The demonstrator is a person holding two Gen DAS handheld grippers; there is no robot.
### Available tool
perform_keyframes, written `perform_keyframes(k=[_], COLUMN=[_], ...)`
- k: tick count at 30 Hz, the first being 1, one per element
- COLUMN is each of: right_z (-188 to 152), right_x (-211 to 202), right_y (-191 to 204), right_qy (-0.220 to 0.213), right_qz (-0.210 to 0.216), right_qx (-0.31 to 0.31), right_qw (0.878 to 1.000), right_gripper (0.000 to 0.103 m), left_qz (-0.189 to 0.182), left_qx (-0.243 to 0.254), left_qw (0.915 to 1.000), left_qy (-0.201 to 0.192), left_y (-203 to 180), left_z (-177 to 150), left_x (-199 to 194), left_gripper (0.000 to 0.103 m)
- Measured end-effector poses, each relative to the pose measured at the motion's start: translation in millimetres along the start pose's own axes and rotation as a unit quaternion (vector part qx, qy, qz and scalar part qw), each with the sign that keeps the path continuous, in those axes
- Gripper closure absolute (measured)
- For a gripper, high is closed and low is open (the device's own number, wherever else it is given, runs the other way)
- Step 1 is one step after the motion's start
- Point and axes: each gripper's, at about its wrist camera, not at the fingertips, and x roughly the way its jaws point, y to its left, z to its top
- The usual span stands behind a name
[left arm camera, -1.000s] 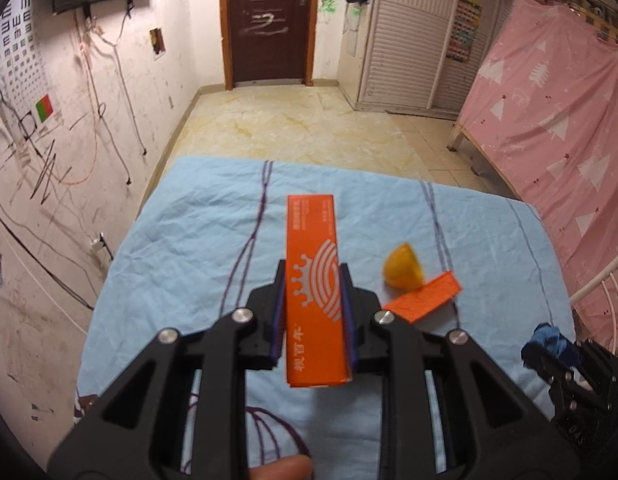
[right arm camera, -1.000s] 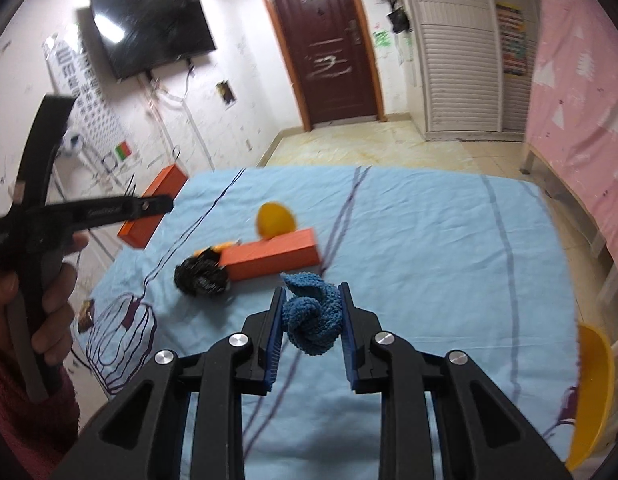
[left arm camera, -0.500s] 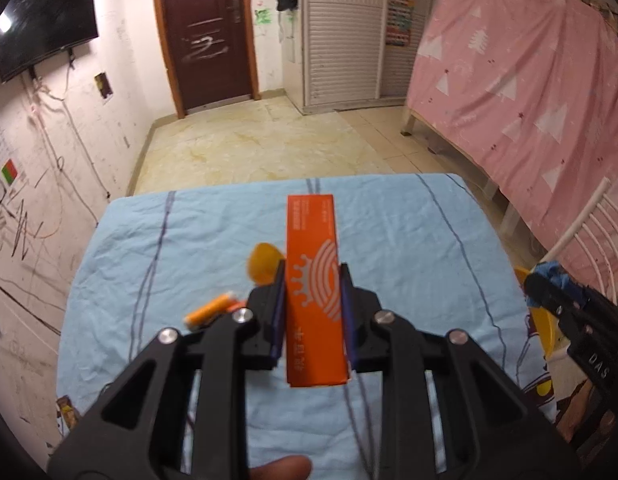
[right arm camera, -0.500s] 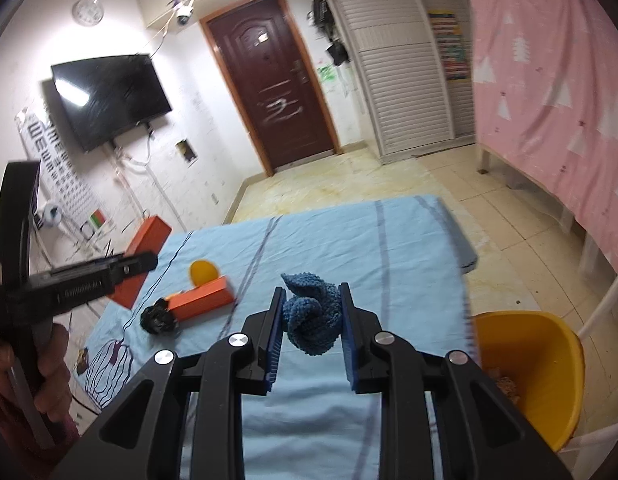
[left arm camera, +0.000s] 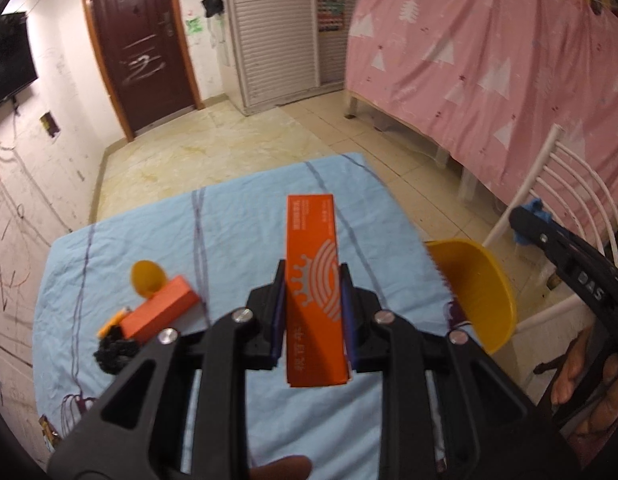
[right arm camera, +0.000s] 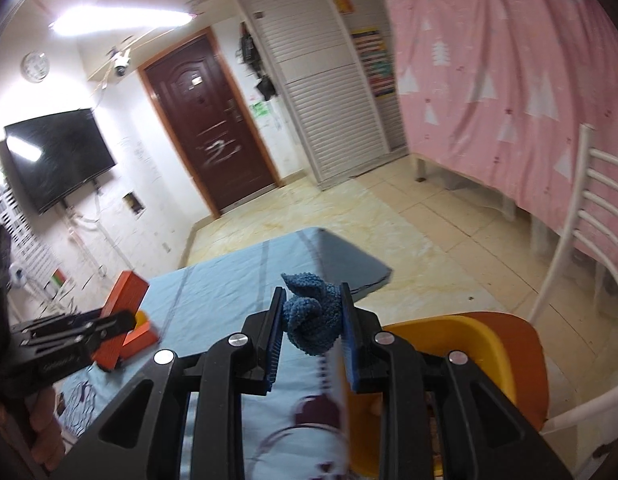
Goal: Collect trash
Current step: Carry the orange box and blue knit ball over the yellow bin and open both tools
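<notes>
My left gripper (left arm camera: 312, 312) is shut on a long orange box (left arm camera: 313, 280), held lengthwise above the blue-clothed table (left arm camera: 237, 224). My right gripper (right arm camera: 312, 330) is shut on a crumpled blue knitted cloth (right arm camera: 313, 316). A yellow bin (left arm camera: 475, 288) sits on a chair just off the table's right edge; in the right wrist view the yellow bin (right arm camera: 461, 340) lies right under and beyond my right gripper. A second orange box (left arm camera: 161, 312), an orange peel (left arm camera: 147, 276) and a black wad (left arm camera: 115, 350) lie on the table's left part. The right gripper (left arm camera: 527, 220) shows at the right edge of the left wrist view.
A white chair back (right arm camera: 589, 216) rises right of the bin. A pink curtain (left arm camera: 489, 60) hangs along the right side. A brown door (left arm camera: 143, 40) and white wardrobe (left arm camera: 277, 28) stand at the far wall. A TV (right arm camera: 57, 156) hangs on the left wall.
Both grippers have swung to the right across the table, each keeping its load. The yellow bin has come into view and now lies close under the right gripper.
</notes>
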Motion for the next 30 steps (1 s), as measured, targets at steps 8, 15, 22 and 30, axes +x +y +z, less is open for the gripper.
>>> perform_keyframes(k=[8,15,22,30], right_z=[-5,-11,-16,-19], right_x=[7,16,21,29], right_y=[-46,-71,-92,-107], right_qy=[-0.002,0.008,0.019,0.03], right_qz=[-0.042,-0.049,-0.055,-0.059], right_qx=[0.038,0.058,0.084,0.108], right_qw=[0.998,0.997,0.995,0.992], right_gripper=[0.084,0.084,0.083,0.076], left_qz=[-0.03,-0.062,-0.115,-0.128], left_qx=[0.047,0.076,0.095,0.084], left_qw=[0.9984,0.9949,0.9886,0.9877], left_qy=[0.013,0.024,0.023,0.029], left_y=[-61,-108,-144,-152], left_z=[6,11,13,15], left_x=[15,30,47,65], left_gripper=[0.081,0.081,0.081,0.045])
